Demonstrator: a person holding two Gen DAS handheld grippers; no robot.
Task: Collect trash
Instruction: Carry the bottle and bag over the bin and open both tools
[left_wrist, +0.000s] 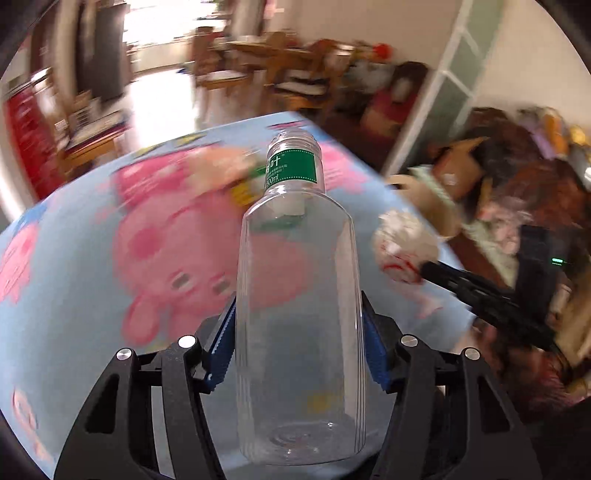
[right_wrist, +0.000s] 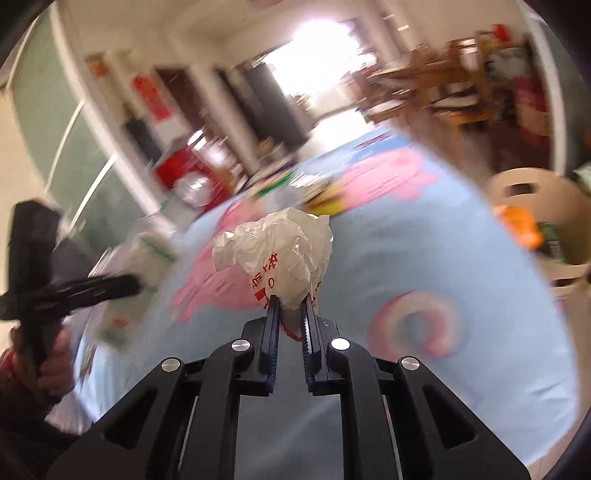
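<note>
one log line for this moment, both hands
left hand-held gripper: shut on clear bottle | right hand-held gripper: shut on crumpled plastic bag | beige bin: right of table | frames blurred

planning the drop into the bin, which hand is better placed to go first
Right, probably: the bin shows close ahead in its view, its gripper shut on the bag. The left gripper holds the bottle.
</note>
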